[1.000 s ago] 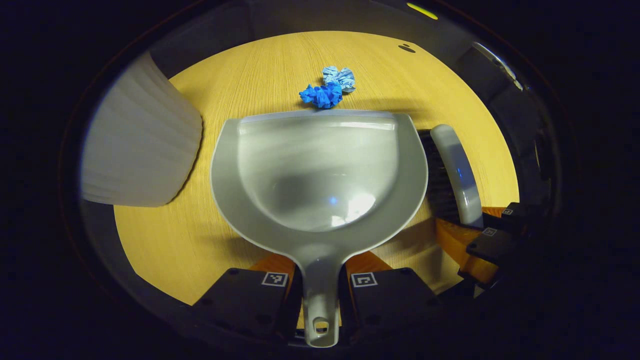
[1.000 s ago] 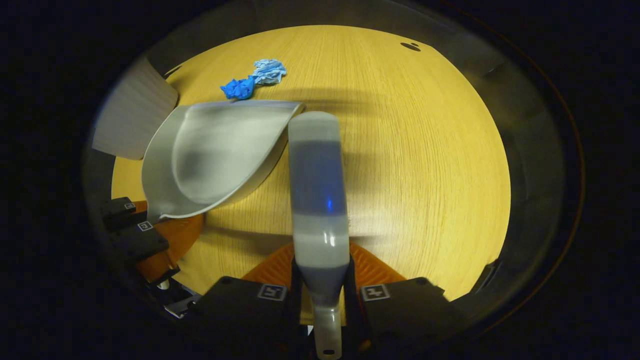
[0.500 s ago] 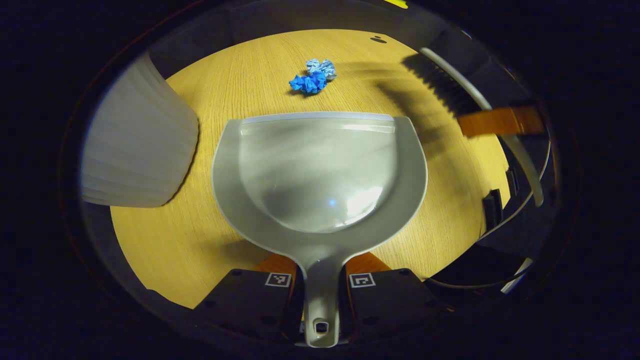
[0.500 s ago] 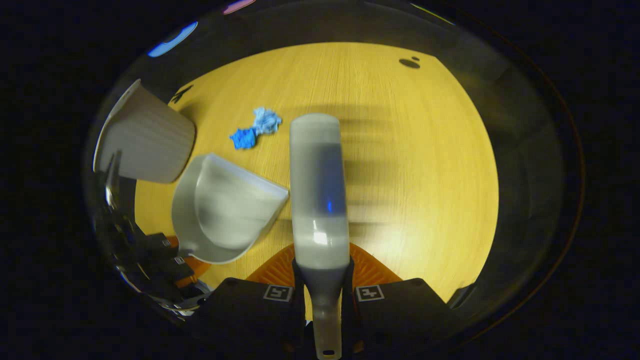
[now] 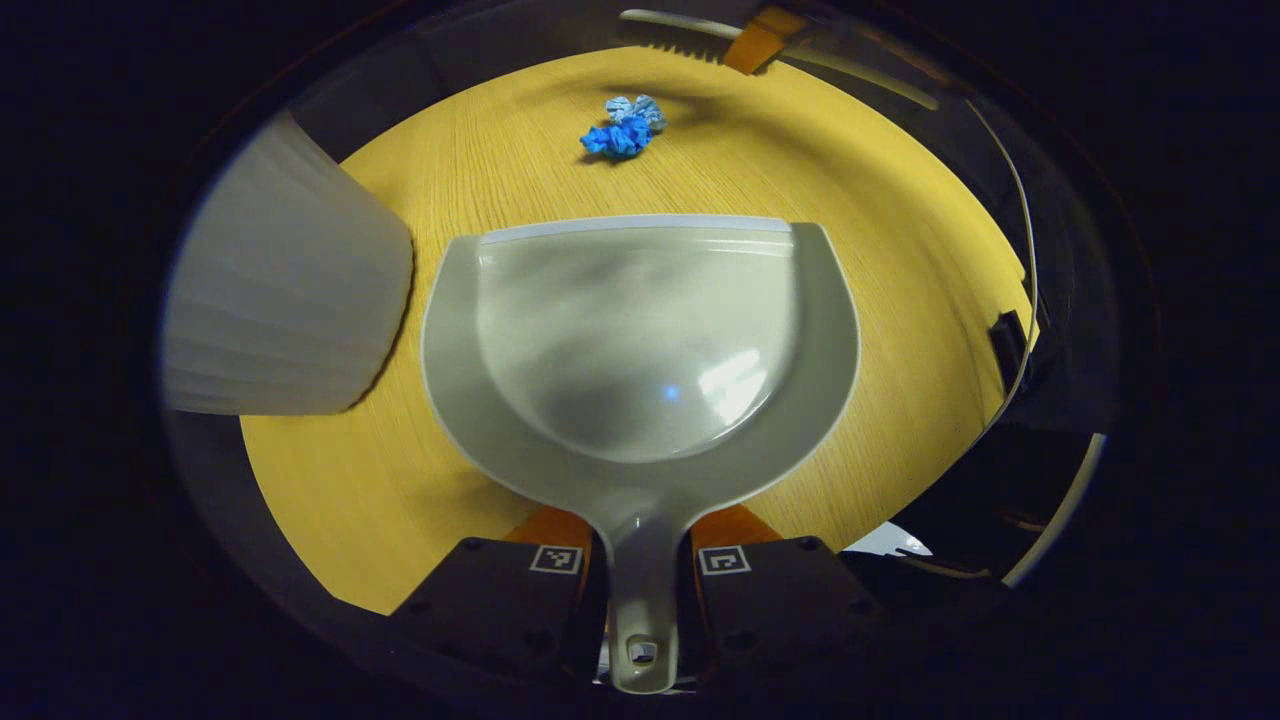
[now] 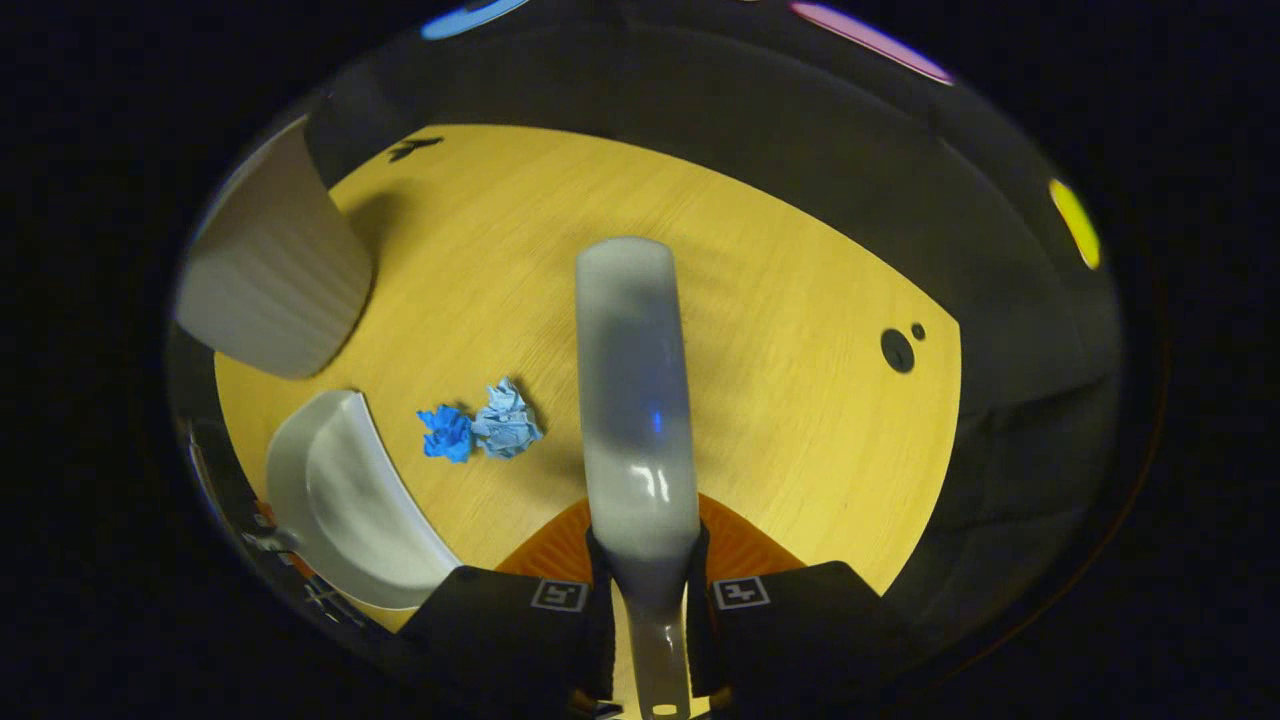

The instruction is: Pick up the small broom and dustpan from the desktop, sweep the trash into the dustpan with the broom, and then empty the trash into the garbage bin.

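Both grippers clamped on tool handles.
Left gripper (image 5: 640, 570) pinches dustpan (image 5: 640, 340) flat on desk (image 5: 330, 500); right gripper (image 6: 645, 600) pinches broom (image 6: 632, 400); trash (image 5: 622, 130) beyond dustpan's far edge, bin (image 5: 280, 310) left.

In your left gripper view, the dustpan (image 5: 640, 340) covers the desk (image 5: 900, 330) beneath it, and its handle end runs down between the fingers. The broom (image 5: 700, 25) at the top edge is smeared and cut off there, so you cannot tell its bristles from the trash (image 5: 622, 128). The garbage bin (image 5: 285, 310) is cropped at the left. In your right gripper view, the broom's back hides its bristles, and the dustpan (image 6: 350, 500) is cut off at lower left.
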Motion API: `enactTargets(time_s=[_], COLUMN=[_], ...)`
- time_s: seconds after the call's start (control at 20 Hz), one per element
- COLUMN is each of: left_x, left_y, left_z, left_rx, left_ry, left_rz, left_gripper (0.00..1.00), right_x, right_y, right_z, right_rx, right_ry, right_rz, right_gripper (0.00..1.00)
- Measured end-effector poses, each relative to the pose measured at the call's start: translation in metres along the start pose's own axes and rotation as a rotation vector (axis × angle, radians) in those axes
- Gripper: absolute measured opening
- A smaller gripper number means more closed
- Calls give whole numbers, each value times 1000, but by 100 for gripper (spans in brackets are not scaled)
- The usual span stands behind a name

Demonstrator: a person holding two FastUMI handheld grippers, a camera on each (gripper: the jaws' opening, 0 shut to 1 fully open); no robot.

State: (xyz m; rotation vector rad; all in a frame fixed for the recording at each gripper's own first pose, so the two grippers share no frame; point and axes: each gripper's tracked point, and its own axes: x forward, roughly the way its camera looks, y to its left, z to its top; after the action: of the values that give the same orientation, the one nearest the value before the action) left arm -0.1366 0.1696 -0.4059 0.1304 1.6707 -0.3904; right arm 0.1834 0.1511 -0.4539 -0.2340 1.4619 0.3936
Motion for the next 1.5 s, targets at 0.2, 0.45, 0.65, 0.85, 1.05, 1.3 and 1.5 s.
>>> enactTargets(time_s=[0.2,0.45,0.65,0.85,1.05,1.3,1.5], left_x=[-1,0,0,1,2,5,1], left_y=[1,2,3,6,7,3,3], left_z=[1,1,0,5,2,12,24], left_rx=[20,20,38,62,106,69,69], left_ry=[21,28,36,16,1,-93,-196], left_rz=[7,5,-11,-10,-14,3,7], left_gripper=[26,26,26,25,25,25,25], right_x=[39,47,19,4,-13,-33,-41], right_y=[1,13,60,101,115,121,125], right_z=[21,16,-11,-48,-73,-66,-86], right_rx=[-170,-382,-495,-452,-302,-82,161], right_ry=[49,127,241,319,431,421,282], right_rz=[-81,-130,100,325,565,765,899], right_gripper=[31,31,31,31,34,31,31])
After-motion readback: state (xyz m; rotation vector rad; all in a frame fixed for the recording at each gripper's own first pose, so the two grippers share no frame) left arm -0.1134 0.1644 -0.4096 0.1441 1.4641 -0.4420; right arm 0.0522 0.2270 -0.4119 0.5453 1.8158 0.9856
